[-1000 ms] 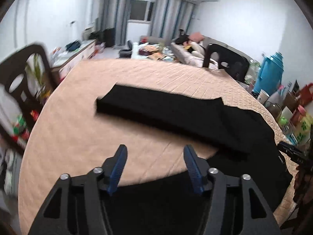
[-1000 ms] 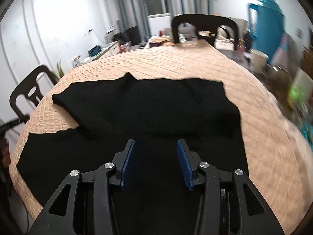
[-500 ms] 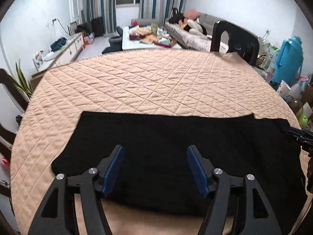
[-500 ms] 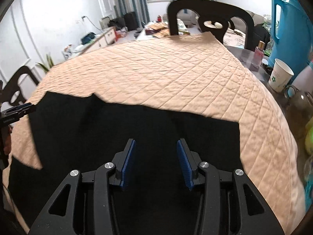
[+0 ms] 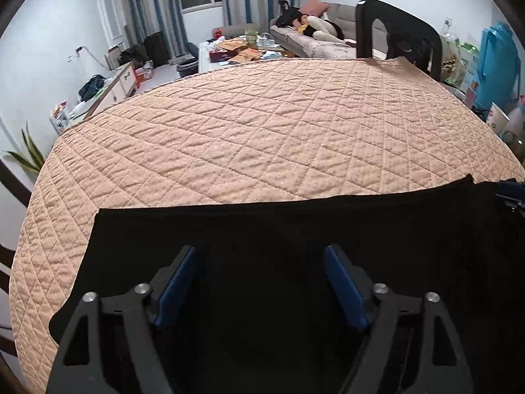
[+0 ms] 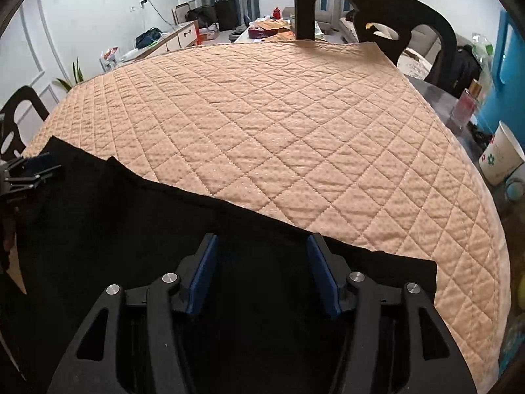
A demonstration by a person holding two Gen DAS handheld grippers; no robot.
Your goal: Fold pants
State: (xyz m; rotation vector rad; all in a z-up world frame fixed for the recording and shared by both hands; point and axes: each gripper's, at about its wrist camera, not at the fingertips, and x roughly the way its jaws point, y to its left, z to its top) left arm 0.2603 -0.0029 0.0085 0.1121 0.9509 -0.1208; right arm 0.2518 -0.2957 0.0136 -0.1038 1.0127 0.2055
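The black pants (image 5: 295, 229) lie flat along the near edge of the table under a peach quilted cover (image 5: 262, 131). My left gripper (image 5: 261, 282) is open and empty, low over the left part of the pants. My right gripper (image 6: 261, 272) is open and empty, low over the right part of the pants (image 6: 131, 229). The right gripper's tip shows at the right edge of the left wrist view (image 5: 512, 193). The left gripper shows at the left edge of the right wrist view (image 6: 26, 174).
A black chair (image 6: 377, 16) stands at the table's far side, another (image 6: 16, 121) at the left. A paper cup (image 6: 500, 154), a pink bottle (image 6: 466, 105) and a blue jug (image 5: 498, 62) stand beside the table at the right.
Both grippers have come down and forward over the pants. The pants went from a folded-over band to lying flat along the near edge. Both stay open.
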